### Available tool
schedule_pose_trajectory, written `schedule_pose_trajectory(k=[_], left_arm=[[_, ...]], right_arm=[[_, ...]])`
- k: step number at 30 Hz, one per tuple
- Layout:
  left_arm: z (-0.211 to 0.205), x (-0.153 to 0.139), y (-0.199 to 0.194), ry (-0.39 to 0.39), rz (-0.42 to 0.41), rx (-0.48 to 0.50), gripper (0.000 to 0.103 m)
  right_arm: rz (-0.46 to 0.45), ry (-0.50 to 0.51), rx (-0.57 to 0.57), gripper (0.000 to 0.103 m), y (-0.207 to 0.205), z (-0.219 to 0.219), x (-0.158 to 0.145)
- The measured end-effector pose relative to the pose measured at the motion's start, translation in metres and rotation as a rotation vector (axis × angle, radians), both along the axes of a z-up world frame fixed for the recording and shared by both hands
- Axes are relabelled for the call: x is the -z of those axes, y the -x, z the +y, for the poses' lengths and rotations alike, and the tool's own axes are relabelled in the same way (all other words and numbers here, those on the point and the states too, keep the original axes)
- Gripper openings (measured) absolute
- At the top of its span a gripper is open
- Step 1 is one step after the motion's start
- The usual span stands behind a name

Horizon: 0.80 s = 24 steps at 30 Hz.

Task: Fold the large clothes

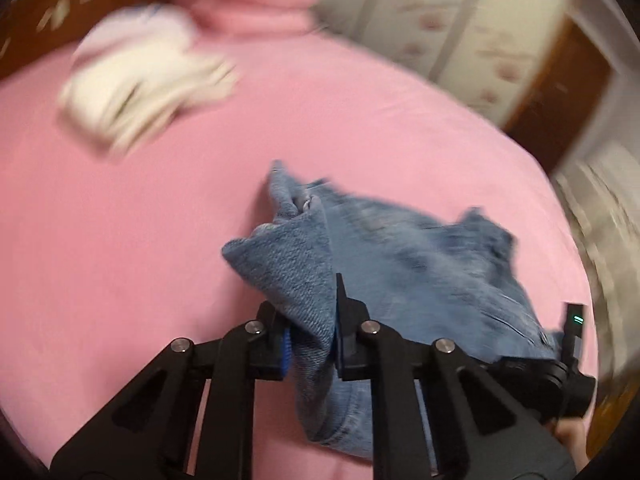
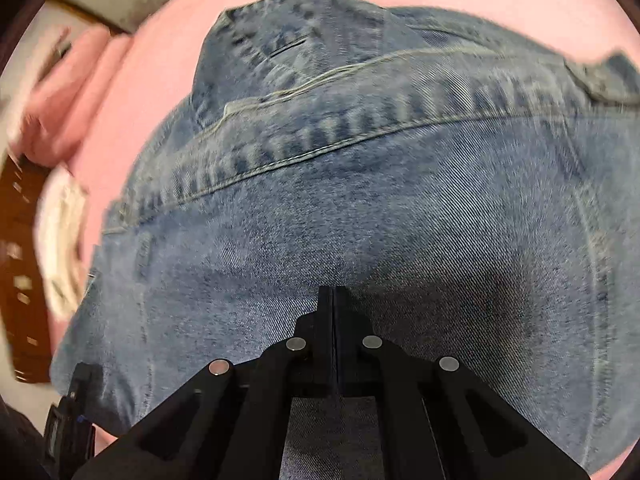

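Faded blue denim garment (image 1: 420, 256) lies crumpled on the bed's pink sheet (image 1: 120, 240). The left tool (image 1: 312, 320) is clamped on a raised fold of it; the right tool (image 2: 333, 300) is pressed together over the denim, gripping nothing visible. No readable labels or writing show.

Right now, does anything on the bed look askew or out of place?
Only the jeans: they lie bunched on the pink sheet, not flat, with one corner pinched up in the left gripper. The right gripper is shut over the denim. The white pile behind is too blurred to judge.
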<state>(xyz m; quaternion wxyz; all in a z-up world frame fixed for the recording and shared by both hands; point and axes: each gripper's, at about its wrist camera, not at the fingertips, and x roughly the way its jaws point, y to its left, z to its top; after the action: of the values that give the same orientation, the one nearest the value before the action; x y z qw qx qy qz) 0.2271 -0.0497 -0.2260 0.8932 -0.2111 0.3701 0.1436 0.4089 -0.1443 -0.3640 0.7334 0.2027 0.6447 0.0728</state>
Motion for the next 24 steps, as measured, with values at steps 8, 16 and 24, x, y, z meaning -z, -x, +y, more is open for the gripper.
schedule_pose_trajectory(k=[8,16,24], left_arm=[[-0.16,-0.102,-0.017,-0.041,-0.208,0.317,0.01],[-0.334,-0.074,-0.018,0.007,-0.053,0.657,0.01],[-0.371,-0.072,-0.007,-0.136,-0.035,0.705,0.01]], right_arm=[[0.083,-0.485,-0.006,0.0,-0.002,-0.082,0.029],[0.121,-0.696,-0.074,0.0,-0.005,-0.129,0.037],[0.145,-0.744,-0.097,0.0,-0.005,-0.163,0.032]])
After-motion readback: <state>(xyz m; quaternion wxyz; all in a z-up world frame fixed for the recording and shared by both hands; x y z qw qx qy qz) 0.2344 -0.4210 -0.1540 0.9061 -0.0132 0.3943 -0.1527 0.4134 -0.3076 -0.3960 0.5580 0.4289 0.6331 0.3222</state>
